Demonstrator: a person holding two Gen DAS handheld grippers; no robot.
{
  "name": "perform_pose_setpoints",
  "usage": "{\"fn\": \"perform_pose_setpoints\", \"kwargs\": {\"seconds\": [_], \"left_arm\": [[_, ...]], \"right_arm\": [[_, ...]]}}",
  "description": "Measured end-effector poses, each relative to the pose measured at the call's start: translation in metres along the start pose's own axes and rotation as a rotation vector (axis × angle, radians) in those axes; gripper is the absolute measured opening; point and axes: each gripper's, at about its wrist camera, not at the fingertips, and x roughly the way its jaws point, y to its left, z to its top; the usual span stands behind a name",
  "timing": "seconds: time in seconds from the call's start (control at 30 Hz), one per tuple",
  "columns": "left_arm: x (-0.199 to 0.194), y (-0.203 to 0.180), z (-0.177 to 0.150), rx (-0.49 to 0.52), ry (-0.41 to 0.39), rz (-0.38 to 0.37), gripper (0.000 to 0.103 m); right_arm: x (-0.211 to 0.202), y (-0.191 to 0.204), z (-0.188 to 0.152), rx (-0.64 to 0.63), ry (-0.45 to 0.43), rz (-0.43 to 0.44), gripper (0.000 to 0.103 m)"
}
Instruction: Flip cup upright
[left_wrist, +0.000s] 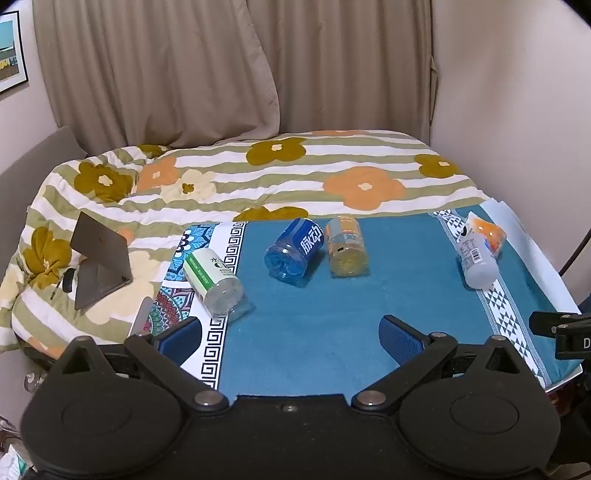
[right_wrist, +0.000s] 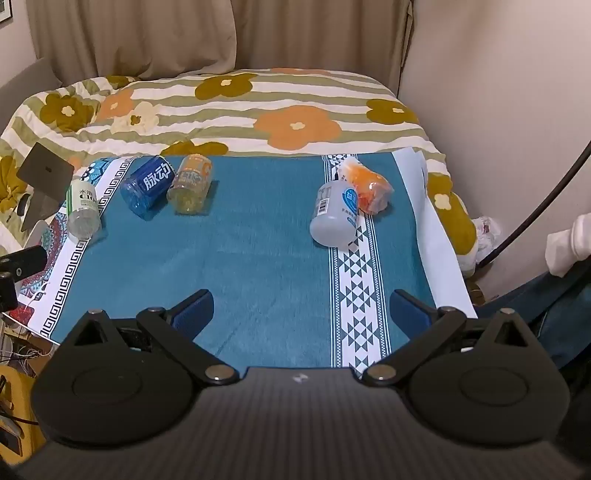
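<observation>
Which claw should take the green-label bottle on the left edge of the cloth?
Probably left. The green-label bottle lies just beyond the left claw, near its left finger. From the right claw, also open, it lies far off to the left.

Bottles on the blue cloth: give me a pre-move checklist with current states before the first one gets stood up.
1. Left gripper open, holding nothing: ok.
2. Right gripper open, holding nothing: ok.
3. Any bottle upright: not ok; green-label bottle, blue bottle, yellow bottle, white bottle and orange bottle all lie down.
4. White and orange bottles apart: not ok, touching.
5. Caps on: cannot tell.
</observation>
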Motion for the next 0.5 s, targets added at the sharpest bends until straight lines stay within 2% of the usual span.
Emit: {"fn": "perform_pose_setpoints", "kwargs": {"seconds": [0.5], "left_arm": [[0.0023,0.0032,0.006,0.01,-0.009,-0.016,0.103]], "right_arm": [[0.0007,-0.0019,0.0045,0.01,0.007,-0.007,0.103]]}}
